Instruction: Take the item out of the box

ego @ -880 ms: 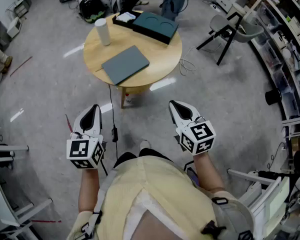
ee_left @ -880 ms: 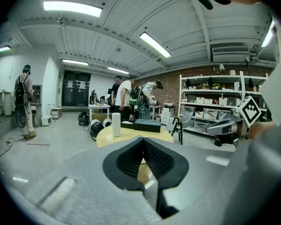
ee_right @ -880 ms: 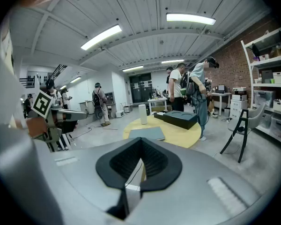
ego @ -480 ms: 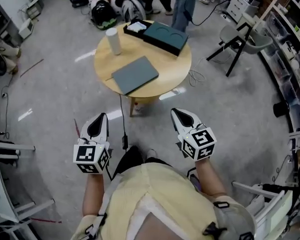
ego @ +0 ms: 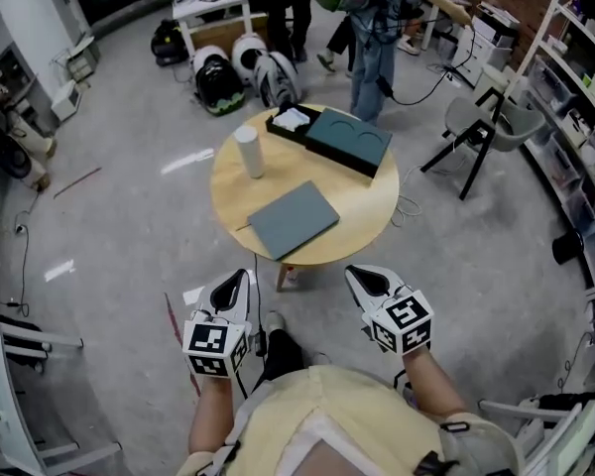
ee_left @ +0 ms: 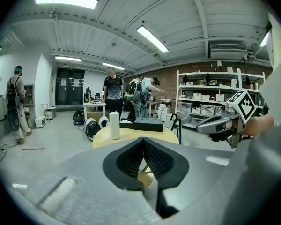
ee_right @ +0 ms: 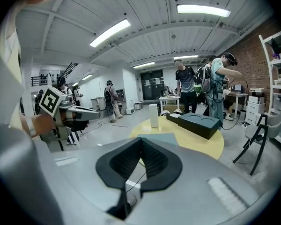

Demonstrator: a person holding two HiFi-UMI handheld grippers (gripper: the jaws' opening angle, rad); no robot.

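A dark teal box [ego: 348, 142] lies at the far side of the round wooden table [ego: 367, 211]. A black tray [ego: 289, 122] with something white in it lies against its left end. A white cylinder [ego: 248, 152] stands to the left, and a flat grey-teal lid [ego: 294, 219] lies nearer me. My left gripper [ego: 240, 279] and right gripper [ego: 361, 278] hang side by side short of the table's near edge. Both are shut and hold nothing. The left gripper view shows the cylinder [ee_left: 114, 125] and box [ee_left: 148, 124] beyond the shut jaws; the right gripper view shows the box [ee_right: 199, 123].
People stand just behind the table [ego: 375, 43]. Helmets and bags [ego: 240, 72] lie on the floor at the back left. A black folding chair [ego: 484, 127] stands to the right, with shelves [ego: 587, 87] along the right wall. A cable runs across the floor under the table.
The head view has tipped up and shifted: the table and both grippers now sit lower and further right in the picture. Both grippers stay shut and empty, still short of the table.
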